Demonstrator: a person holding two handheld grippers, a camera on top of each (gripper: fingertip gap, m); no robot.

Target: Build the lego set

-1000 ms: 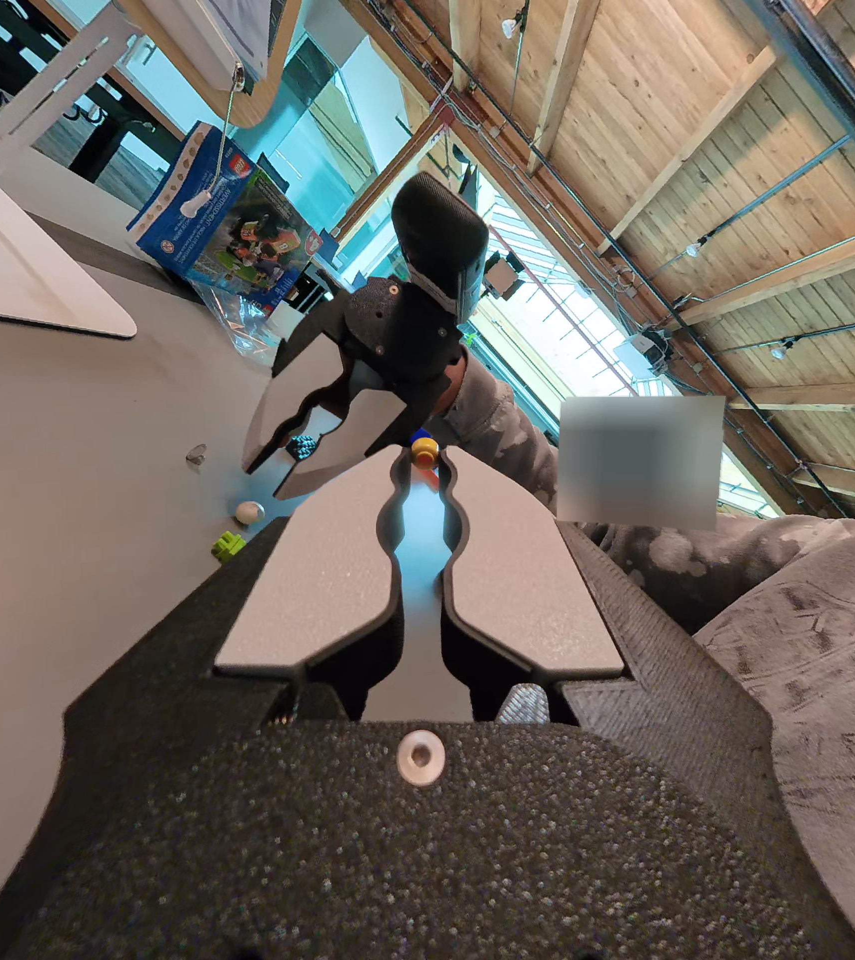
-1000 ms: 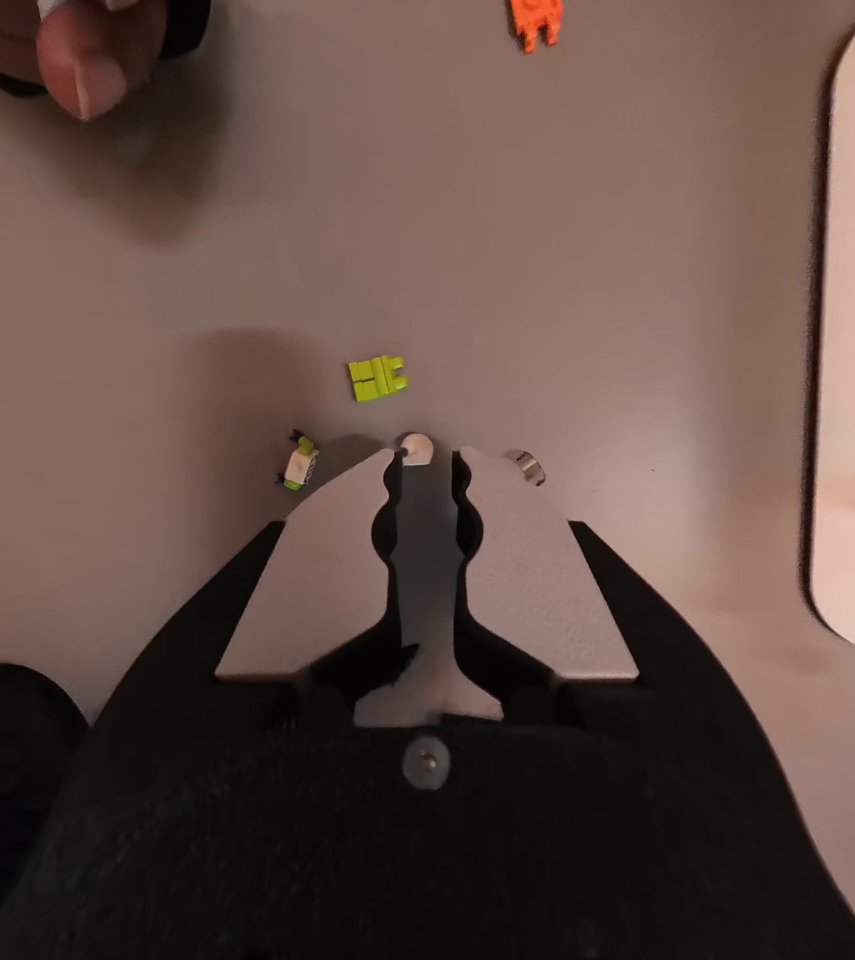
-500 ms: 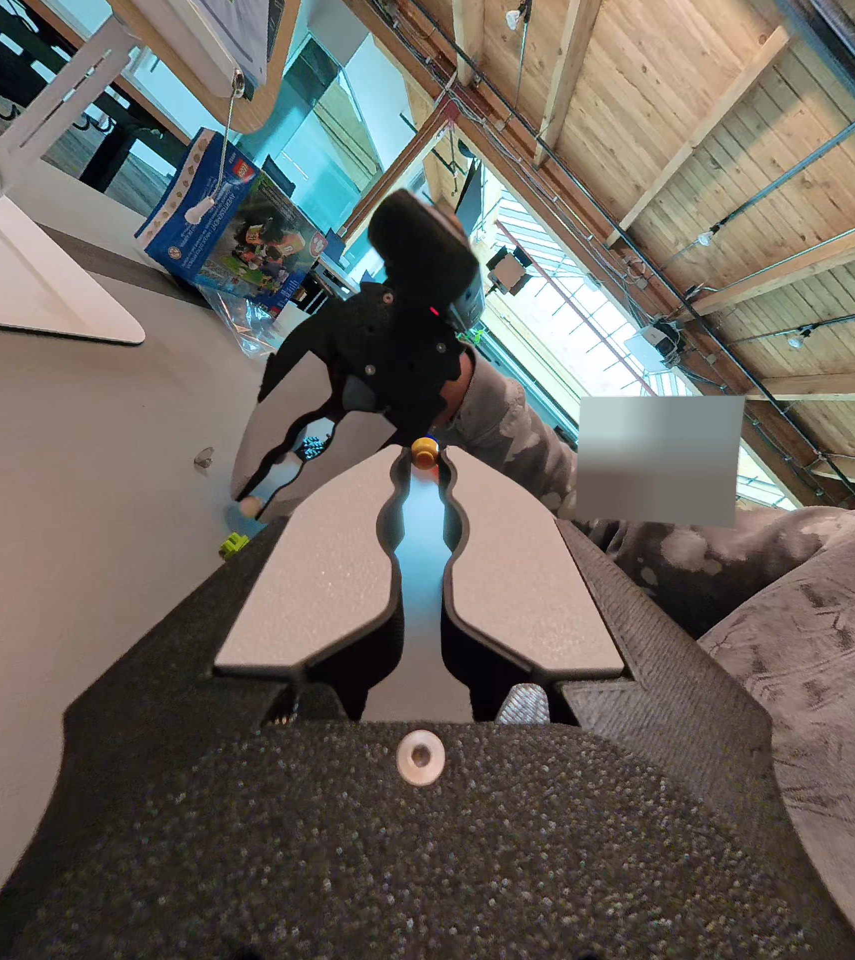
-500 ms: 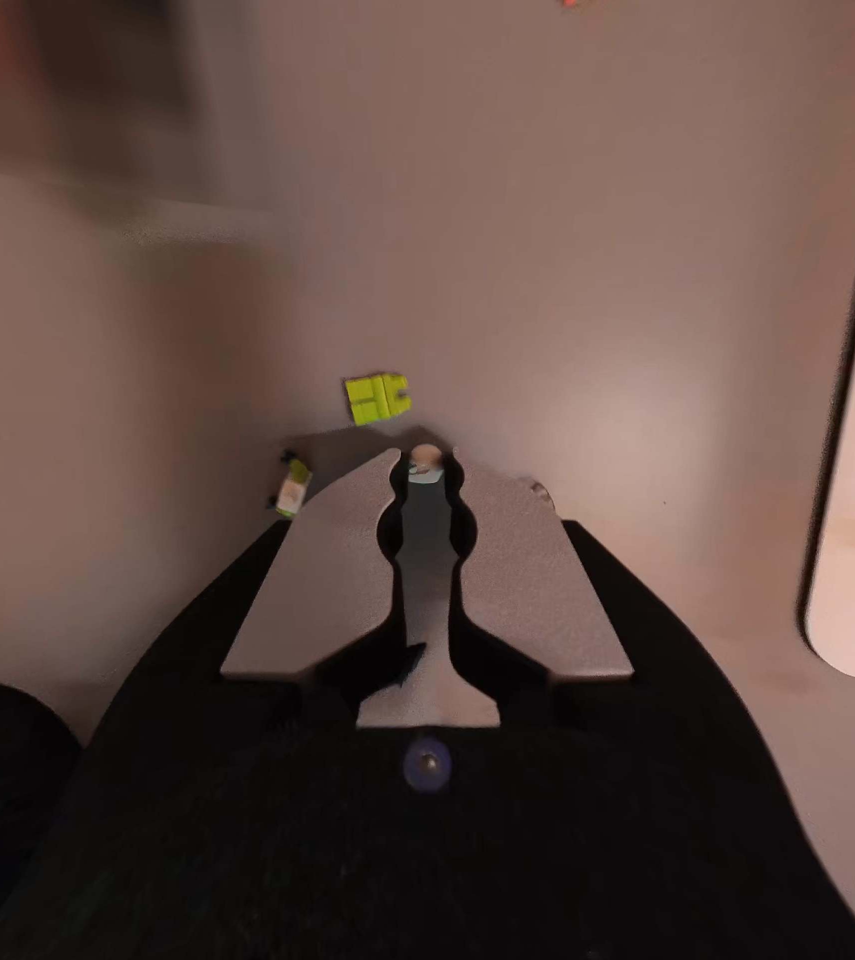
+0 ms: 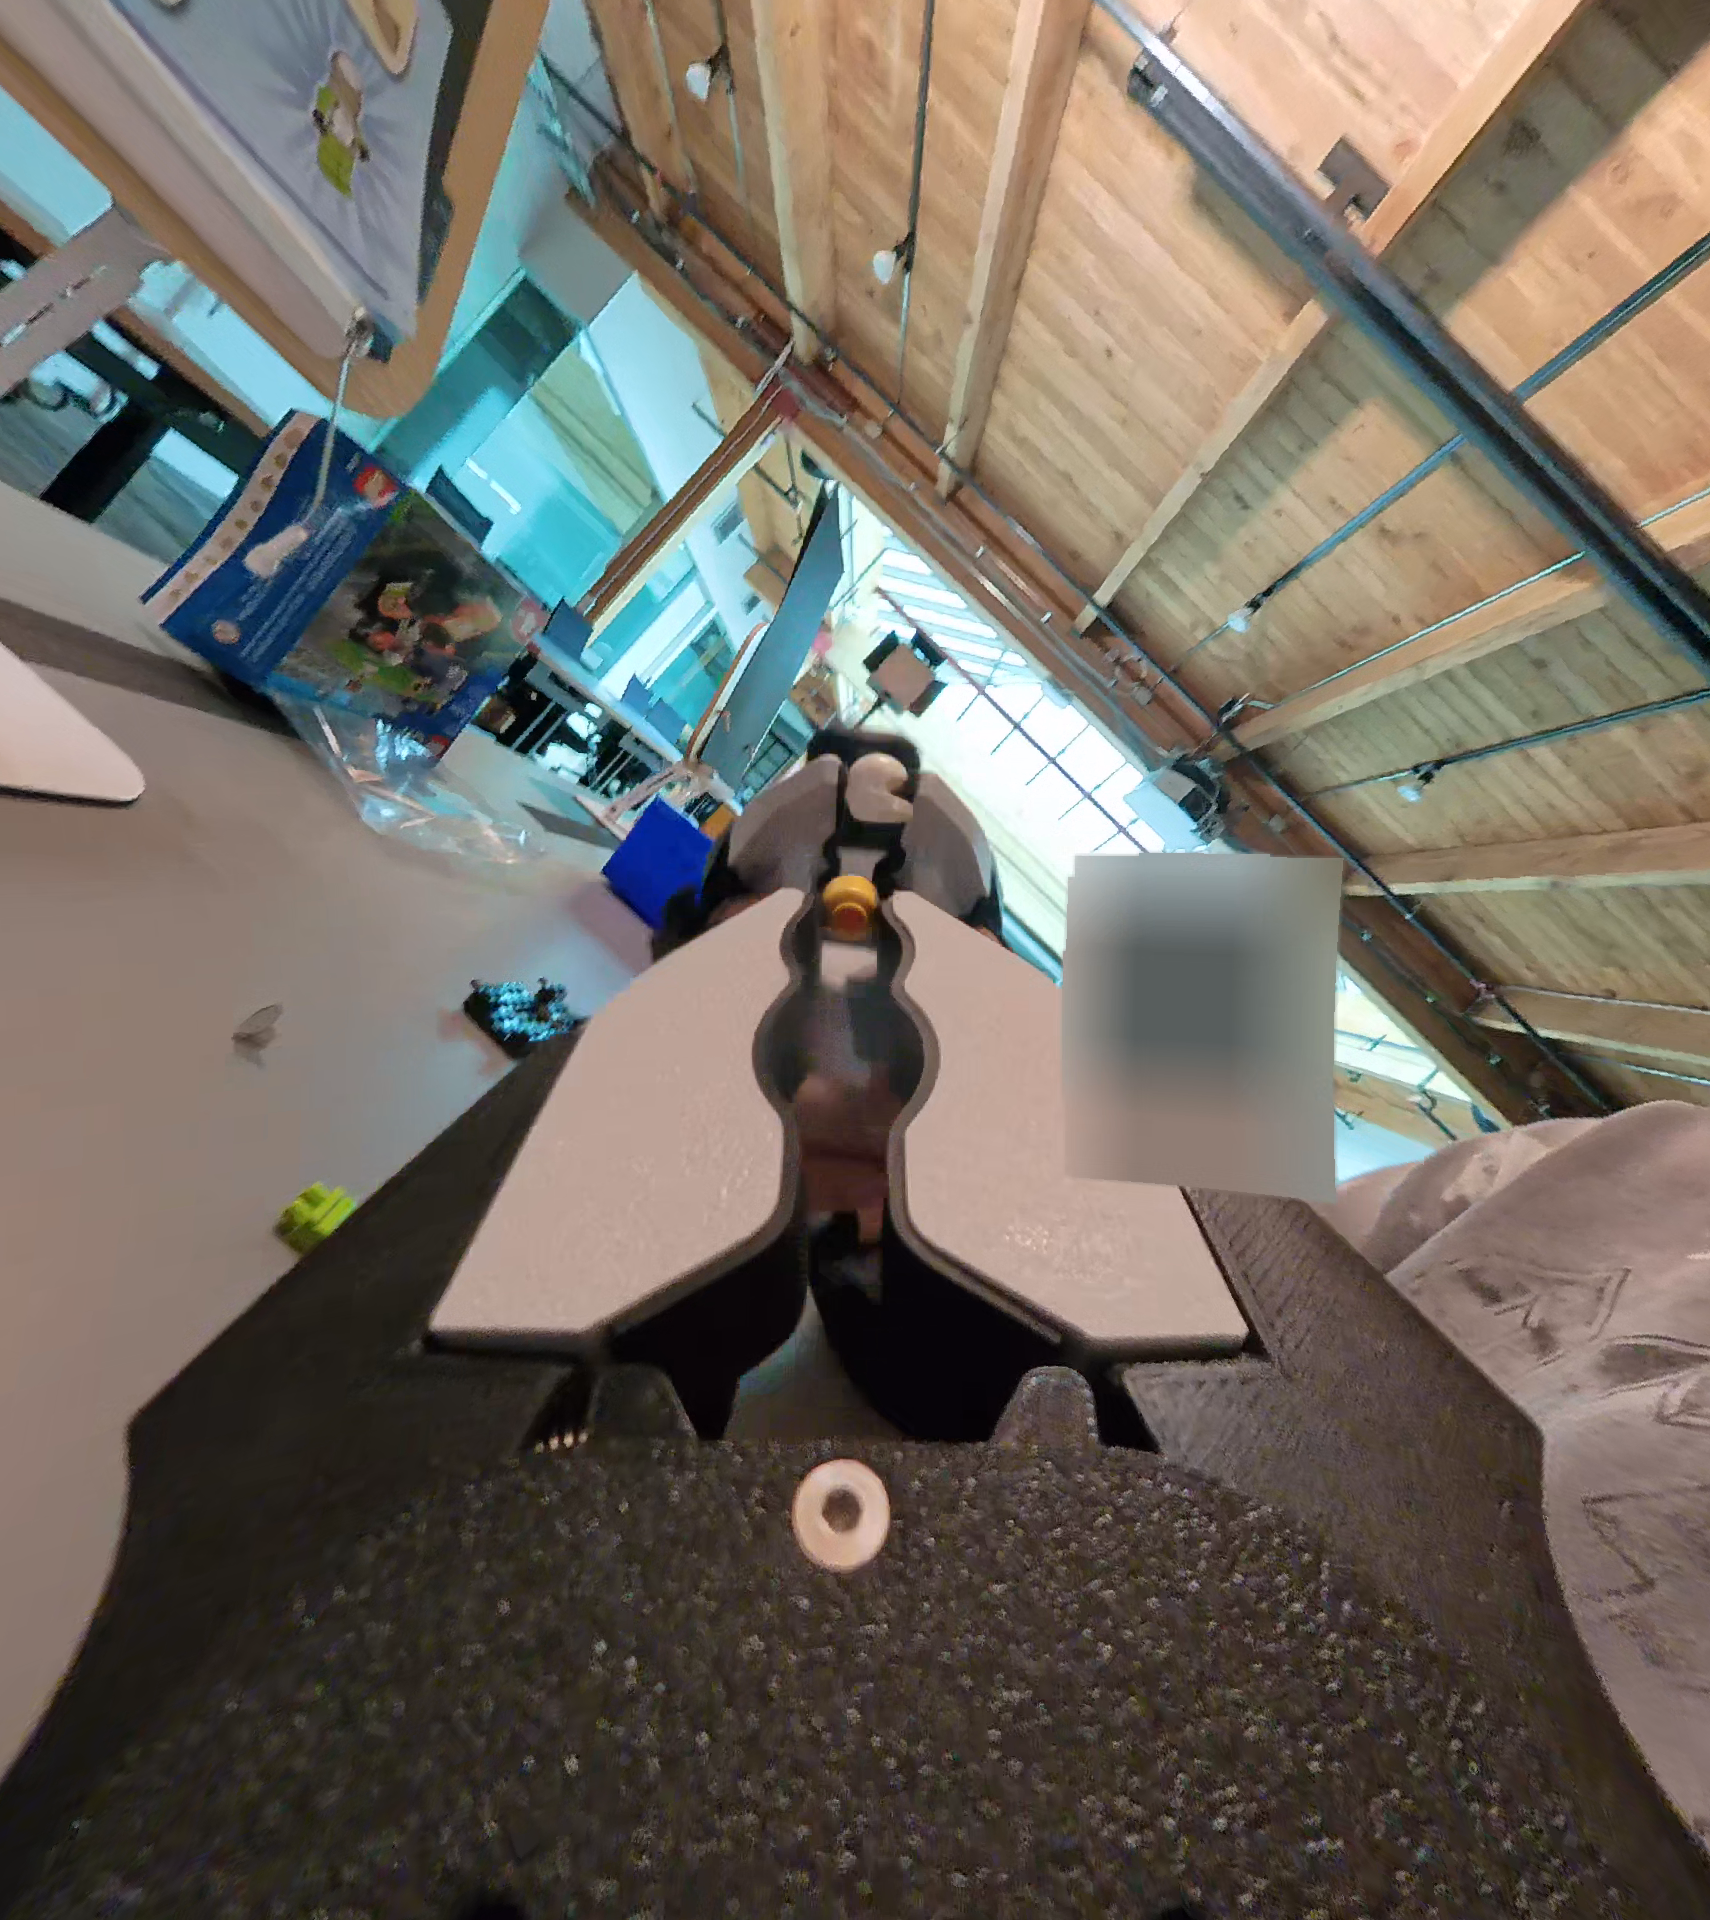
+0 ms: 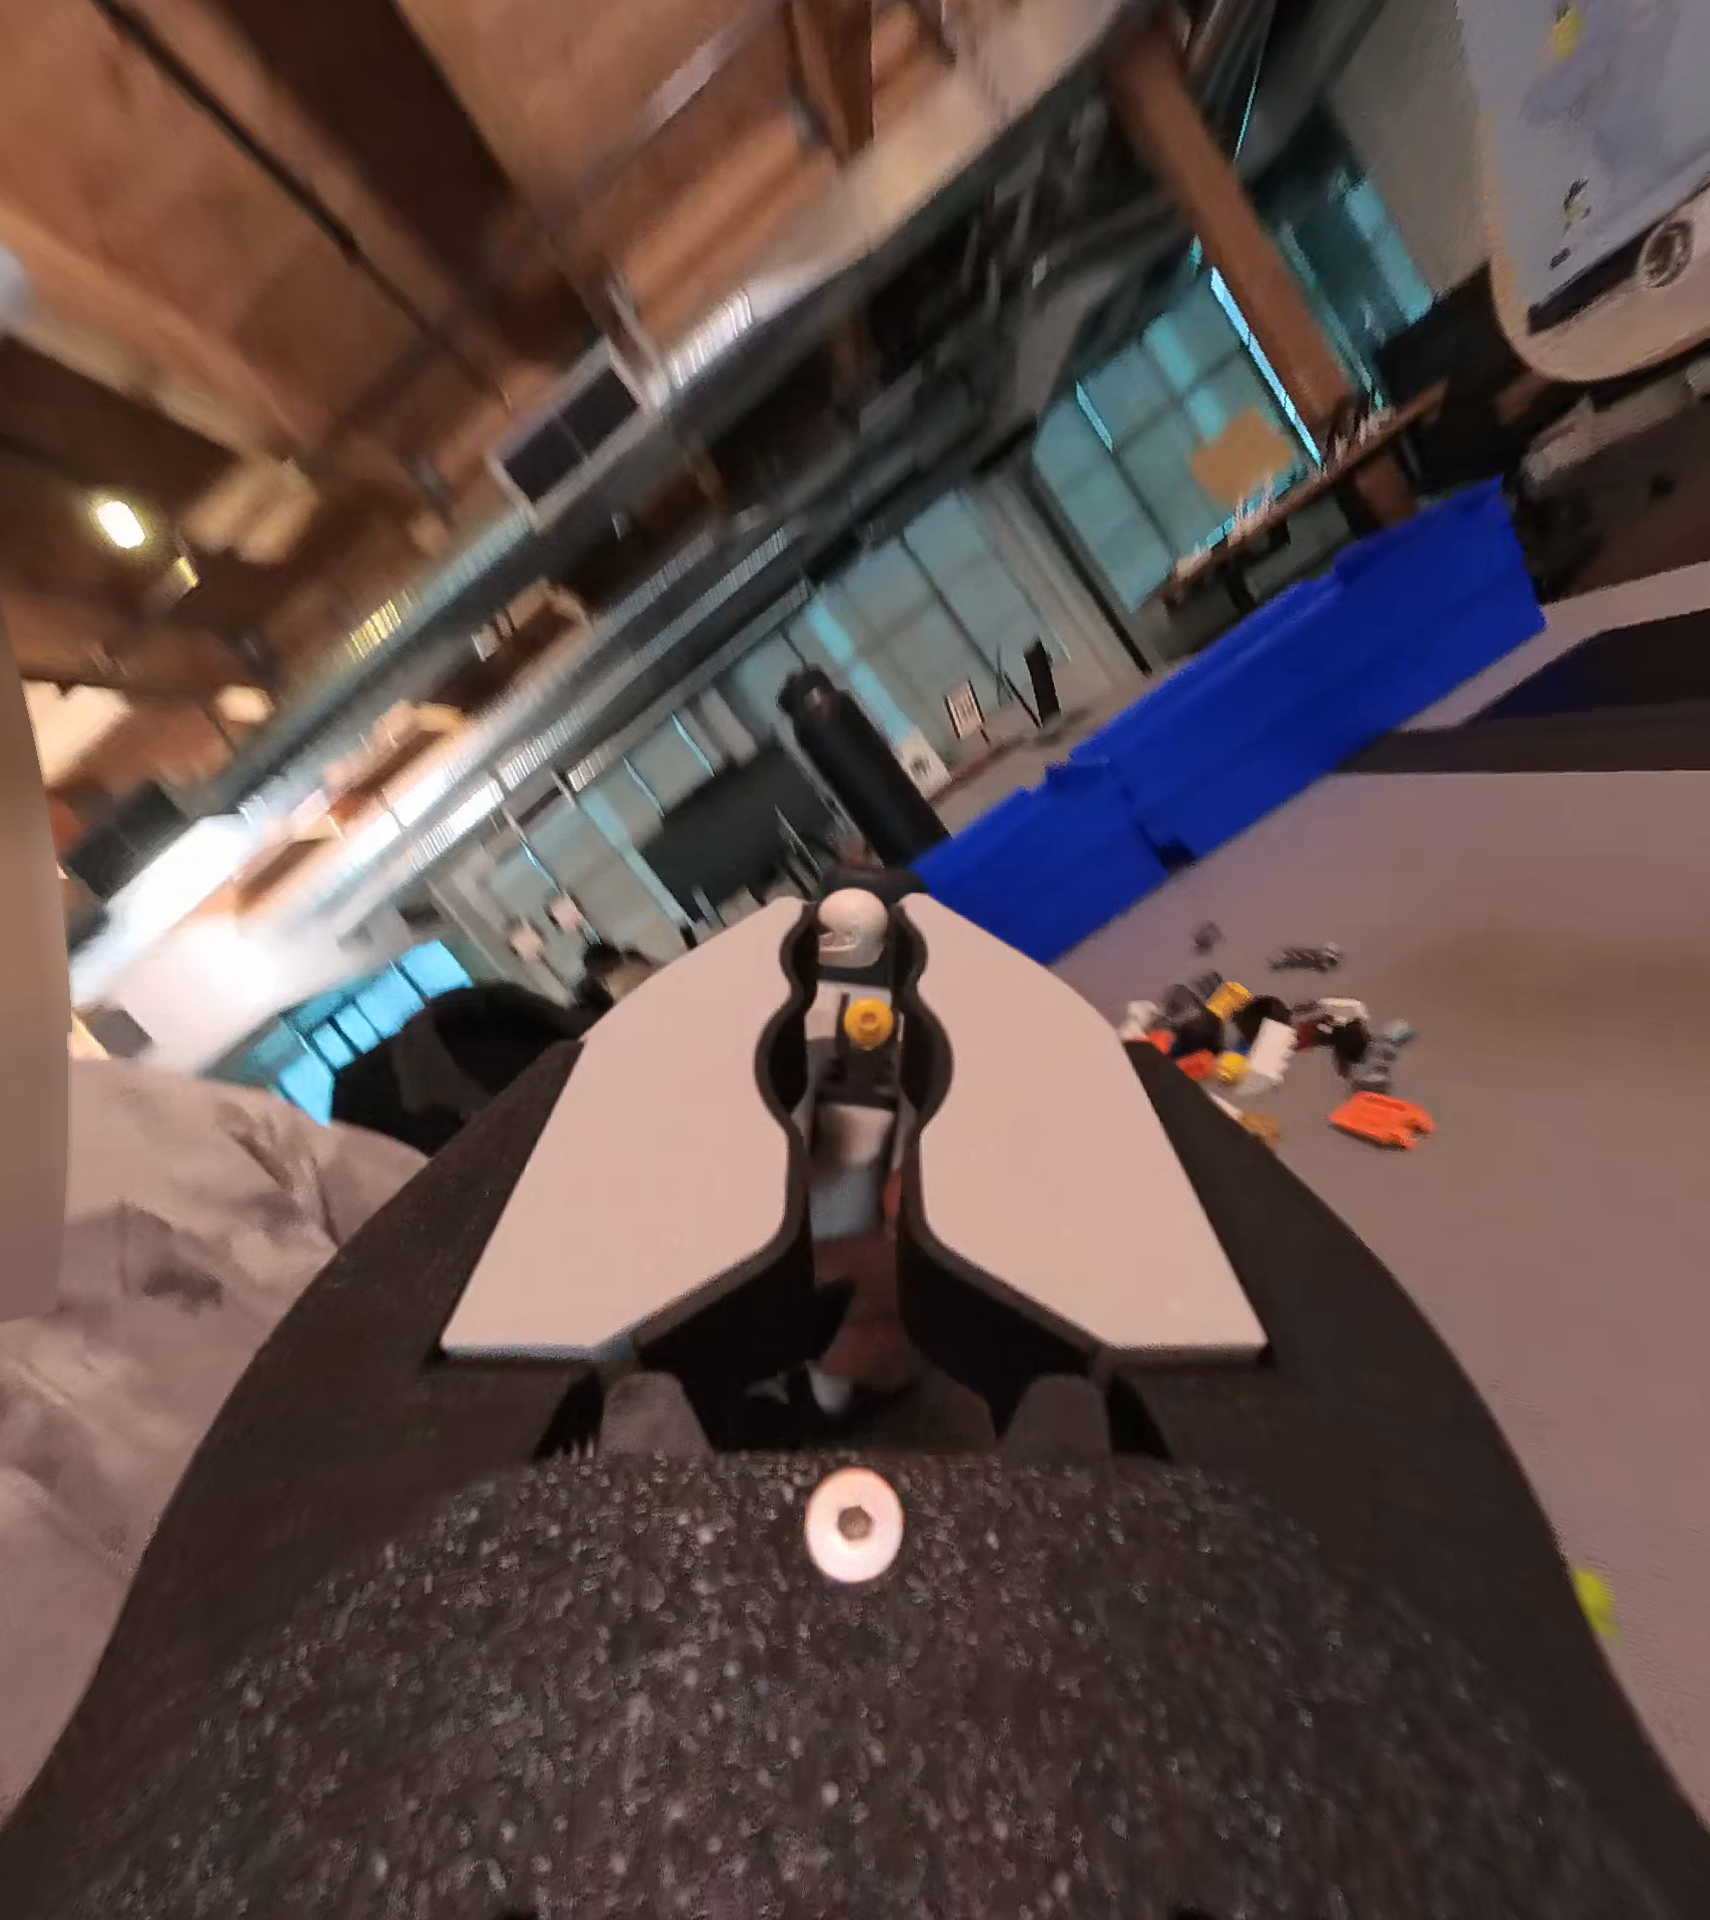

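My left gripper (image 5: 849,902) is shut on a small yellow minifigure head (image 5: 849,906), held above the table. My right gripper (image 6: 853,916) is shut on a white helmet piece (image 6: 853,927). The two grippers face each other tip to tip. In the left wrist view the right gripper (image 5: 872,805) with the helmet (image 5: 877,795) sits just beyond and above the yellow head, close but apart. In the right wrist view the yellow head (image 6: 869,1023) shows through the gap between my fingers, just below the helmet.
On the grey table lie a lime piece (image 5: 314,1216), a black piece (image 5: 518,1013) and a small clear piece (image 5: 259,1023). A set box (image 5: 342,592) and plastic bag (image 5: 435,800) stand behind. A pile of loose pieces (image 6: 1266,1039), an orange piece (image 6: 1381,1120) and blue bins (image 6: 1246,748) lie farther off.
My right gripper closed on the white helmet on the table, lifted it and swung up to face the left gripper. The left gripper kept hold of the yellow head.
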